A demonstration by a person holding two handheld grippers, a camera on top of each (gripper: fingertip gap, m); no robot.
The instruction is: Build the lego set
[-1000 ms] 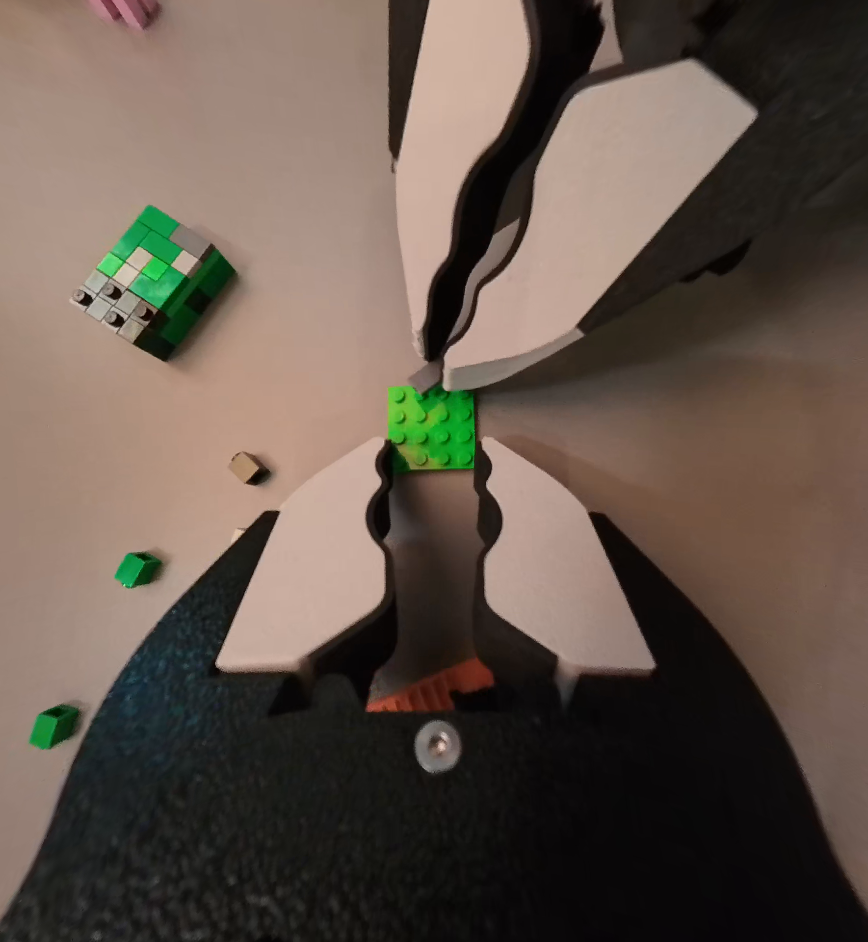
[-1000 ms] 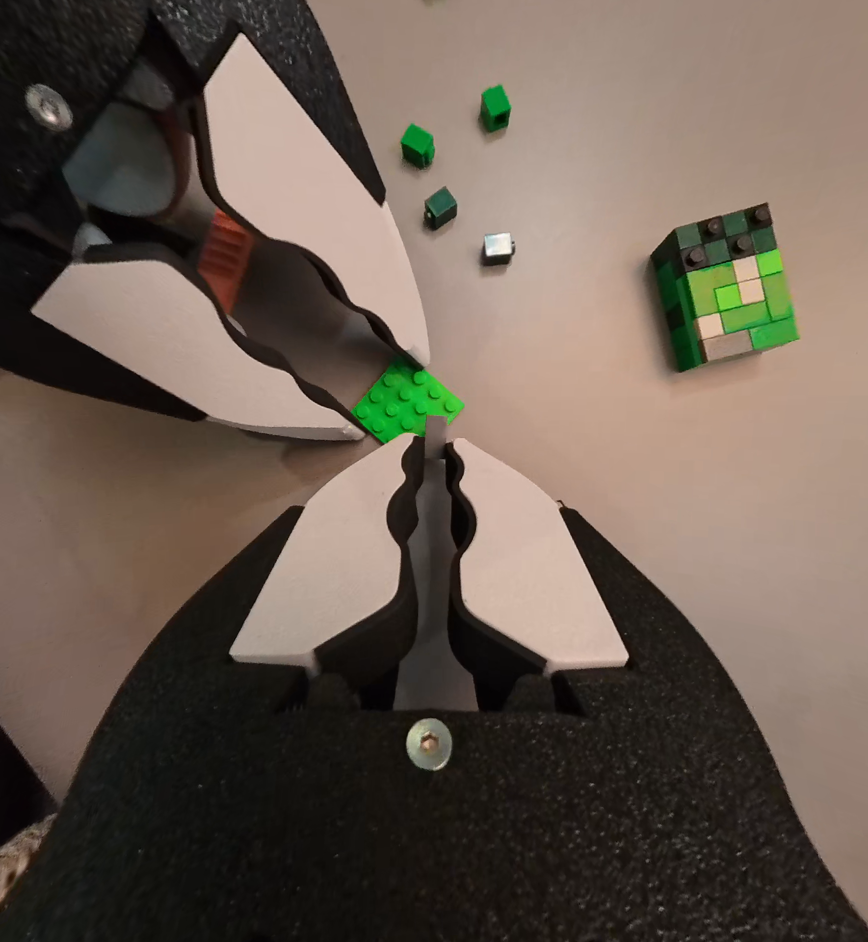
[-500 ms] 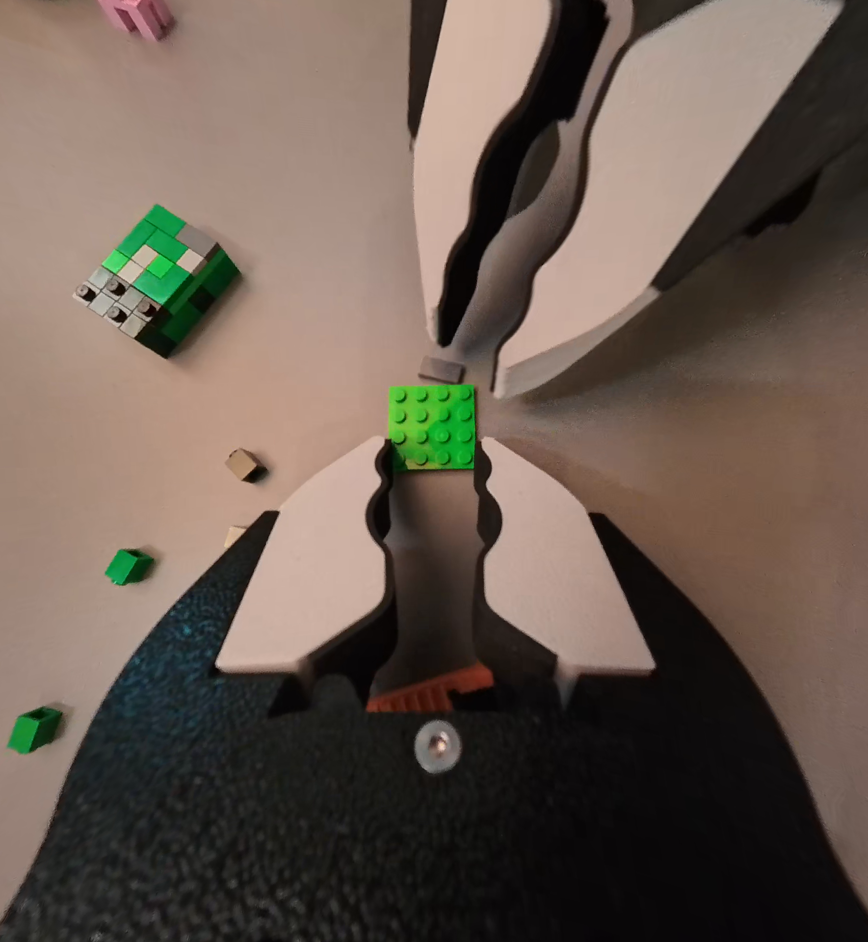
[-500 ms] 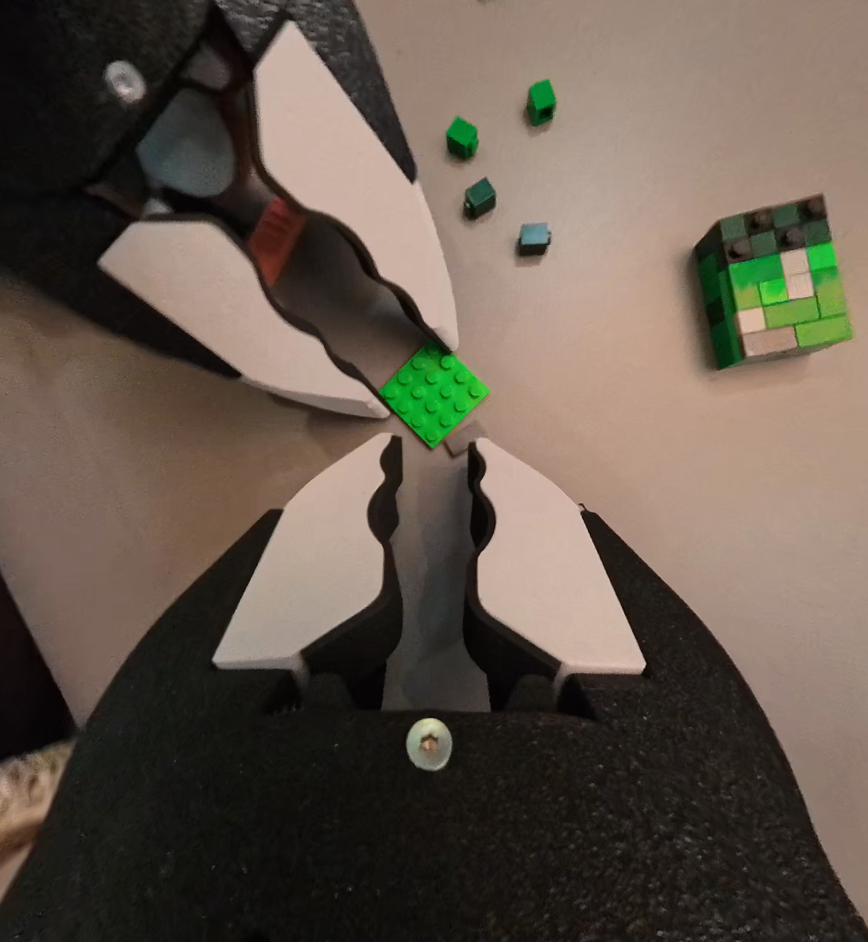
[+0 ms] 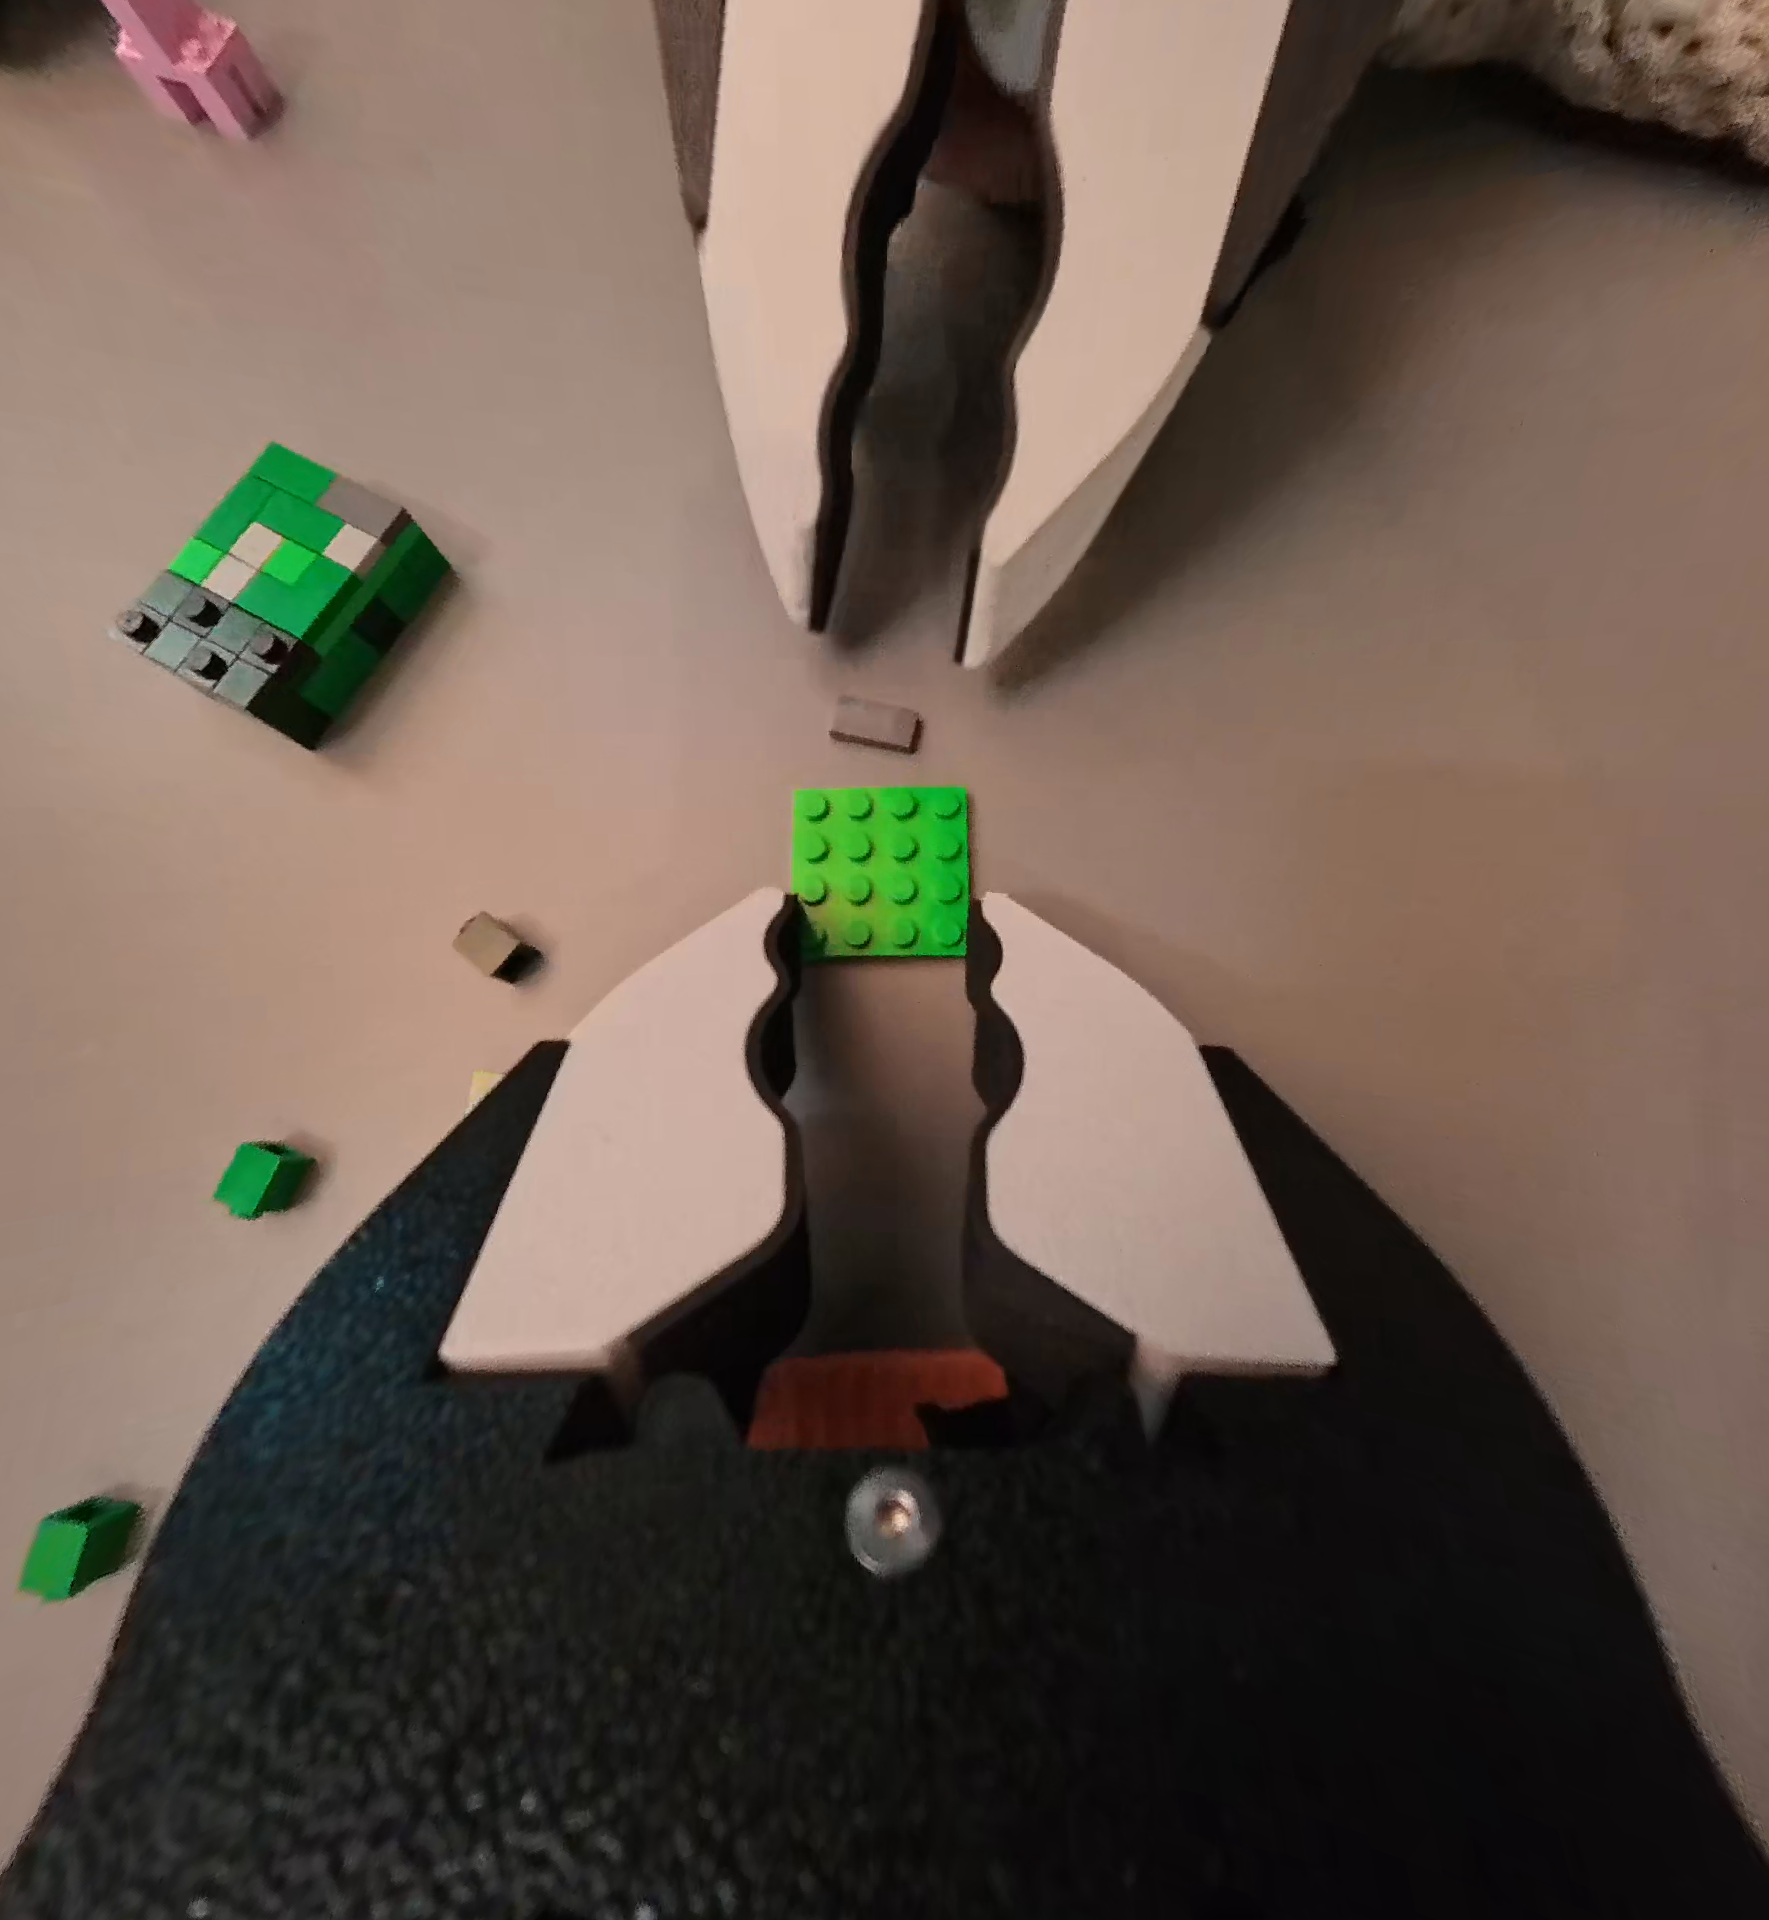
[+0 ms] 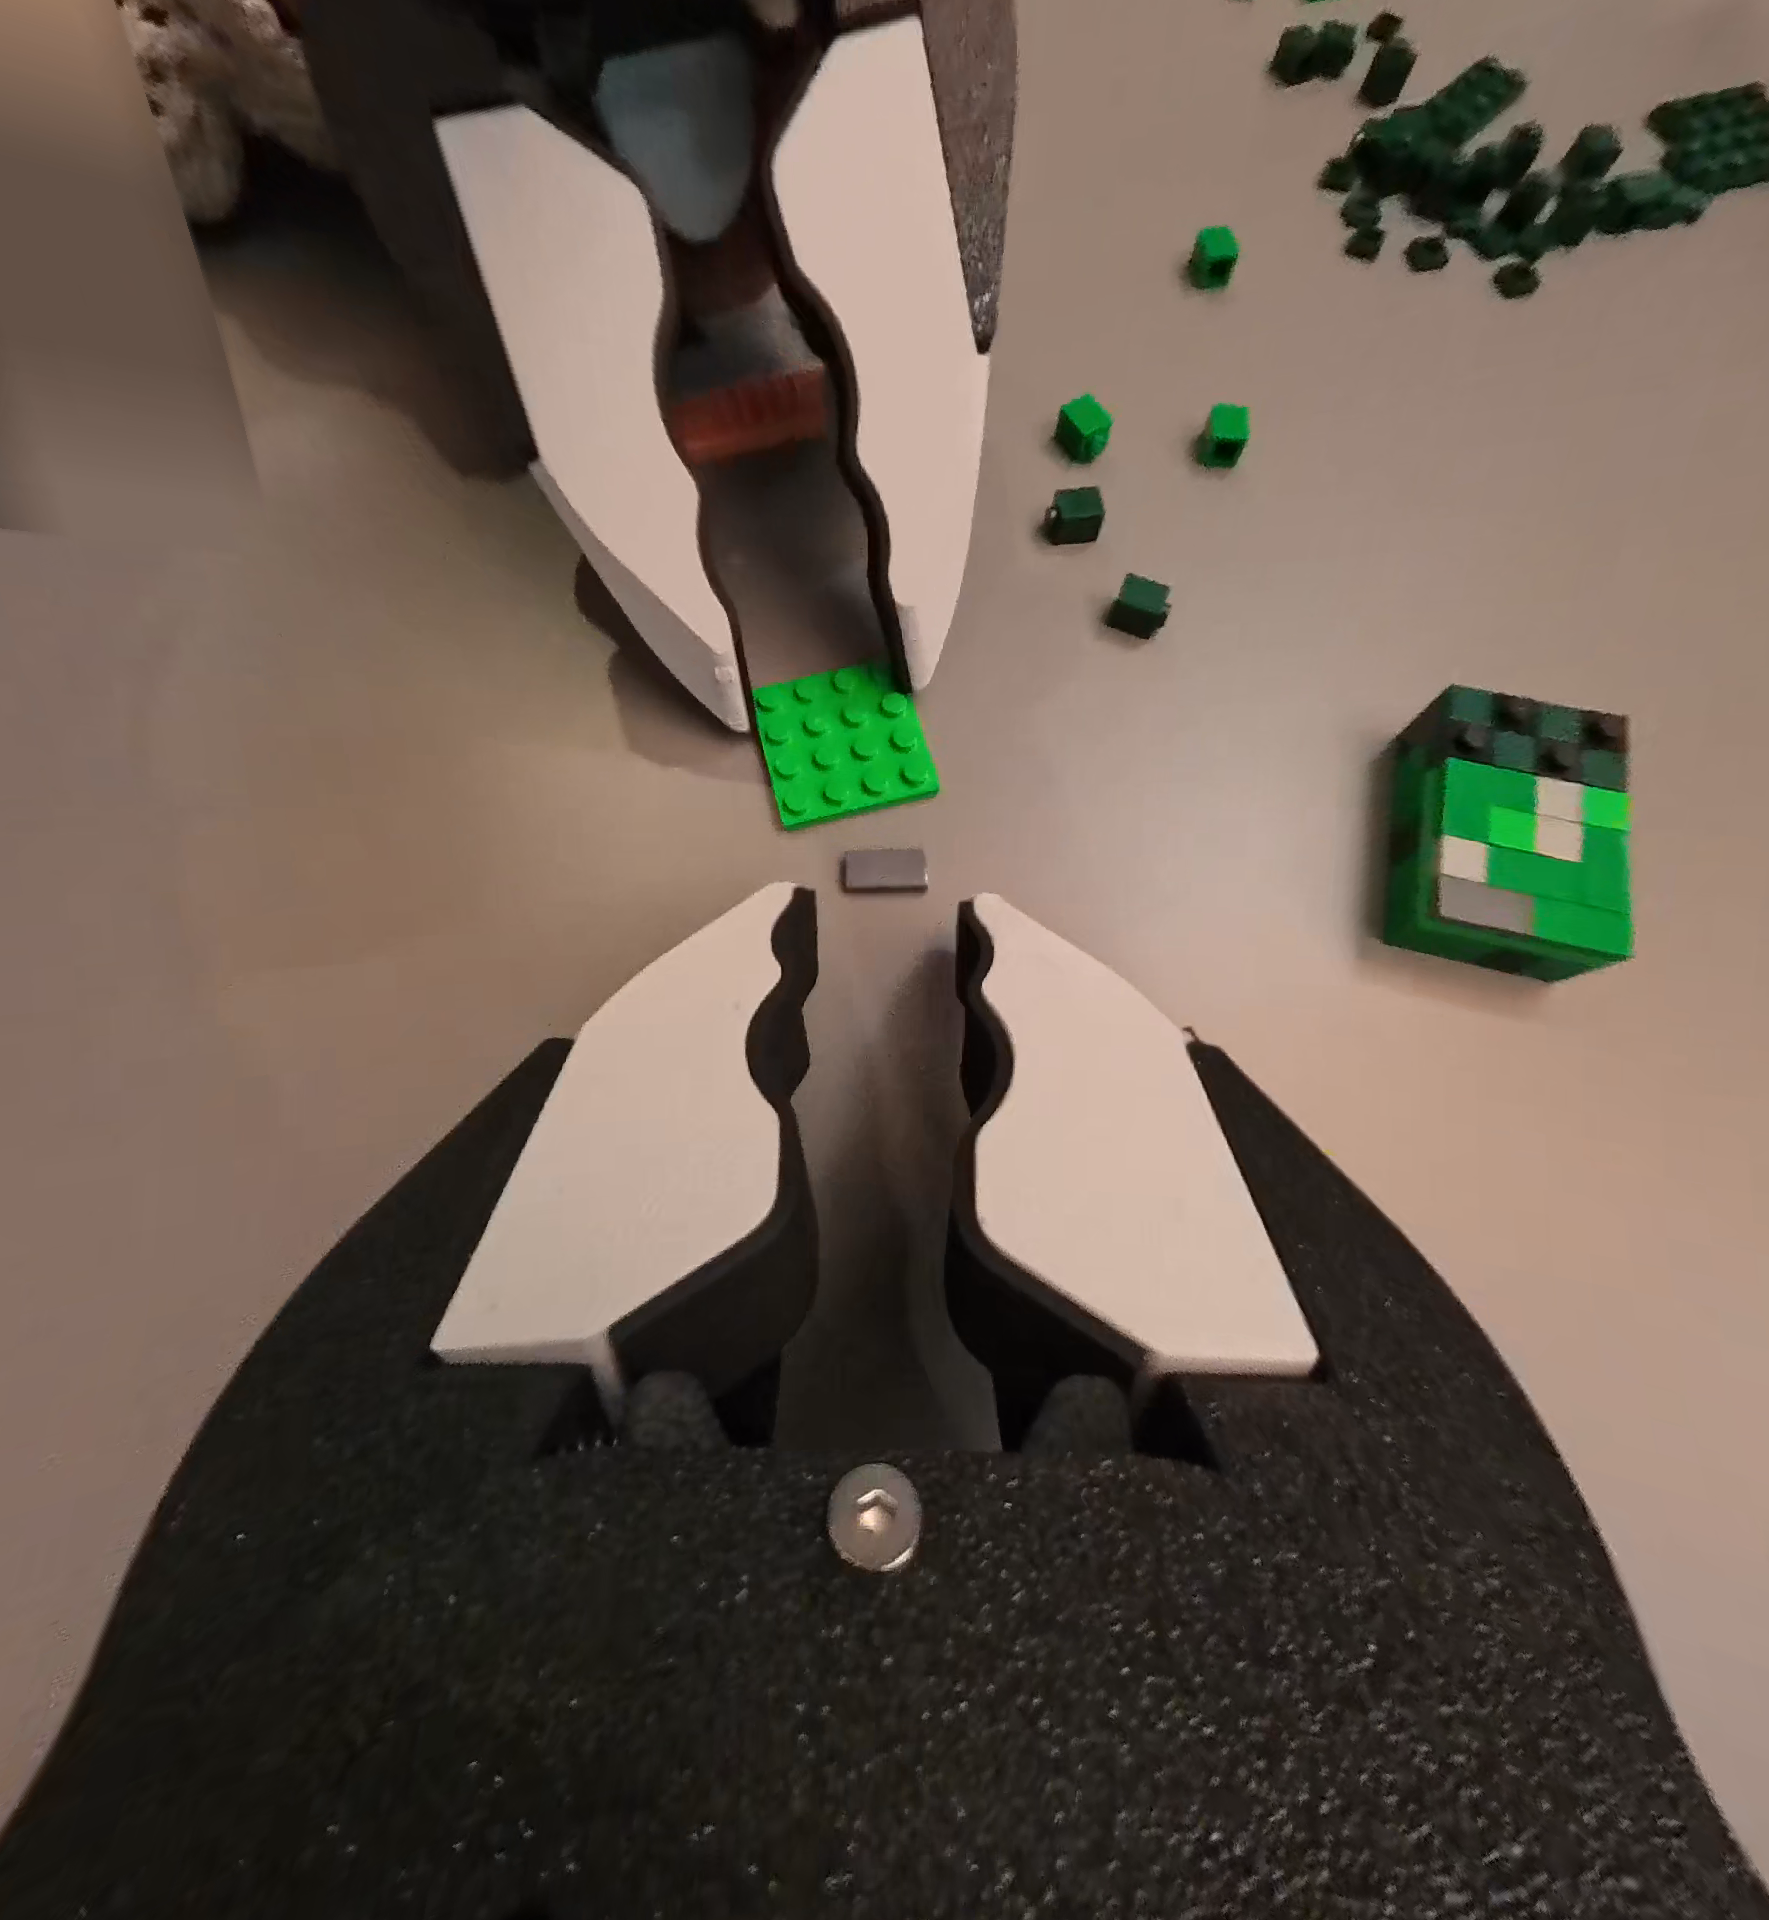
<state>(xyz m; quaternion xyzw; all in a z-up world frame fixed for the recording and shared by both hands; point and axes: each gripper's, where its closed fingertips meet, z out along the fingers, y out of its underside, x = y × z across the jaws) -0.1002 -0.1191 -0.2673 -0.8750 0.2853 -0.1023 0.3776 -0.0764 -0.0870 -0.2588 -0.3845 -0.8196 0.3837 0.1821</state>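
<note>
L gripper (image 5: 882, 914) clamped, R gripper (image 6: 885, 902) agape.

My right claw (image 6: 885, 899) is spread, with bare surface (image 6: 340, 831) running between its fingers up to the small grey tile (image 6: 886, 869) just ahead. Past the tile lies the bright green plate (image 6: 847, 750), and my left claw (image 6: 826, 681) is closed on its far edge, blocking the straight way forward. To the left of that claw and plate the surface lies open. On the other side, the green block build (image 6: 1514, 836) stands well apart, with loose green cubes (image 6: 1138, 605) scattered between it and my left claw, and a dark green pile (image 6: 1545, 156) farther off.
</note>
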